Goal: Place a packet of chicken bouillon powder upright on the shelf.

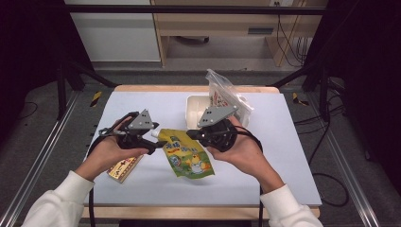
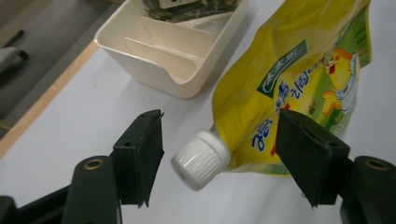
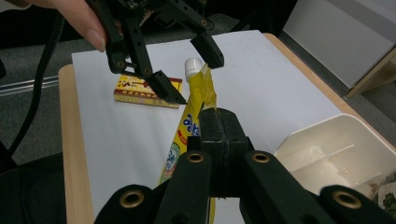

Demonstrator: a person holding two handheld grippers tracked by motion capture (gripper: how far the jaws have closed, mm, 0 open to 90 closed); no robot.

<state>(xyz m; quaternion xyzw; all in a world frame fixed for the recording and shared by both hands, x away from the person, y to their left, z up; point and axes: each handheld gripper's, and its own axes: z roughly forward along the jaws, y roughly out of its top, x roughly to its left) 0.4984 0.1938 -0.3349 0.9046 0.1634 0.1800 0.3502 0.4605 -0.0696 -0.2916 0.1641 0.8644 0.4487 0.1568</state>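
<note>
- Far left, a red-and-yellow packet (image 1: 124, 168) lies flat on the table (image 1: 283, 142).
- Left gripper (image 1: 153, 144): jaws wide apart, either side of the white cap (image 2: 201, 159).
- Centre: the yellow spout pouch (image 1: 189, 153), cartoon chicken printed on it, glossy and crinkled.
- Right gripper (image 1: 191, 134) is clamped on the pouch's edge.
- Behind it, a cream divided bin (image 1: 196, 111).

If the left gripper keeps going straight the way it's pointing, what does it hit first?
Most likely the white screw cap of the yellow spout pouch, which lies right between the left gripper's open jaws. The cream divided tray lies farther on, off to one side.
</note>
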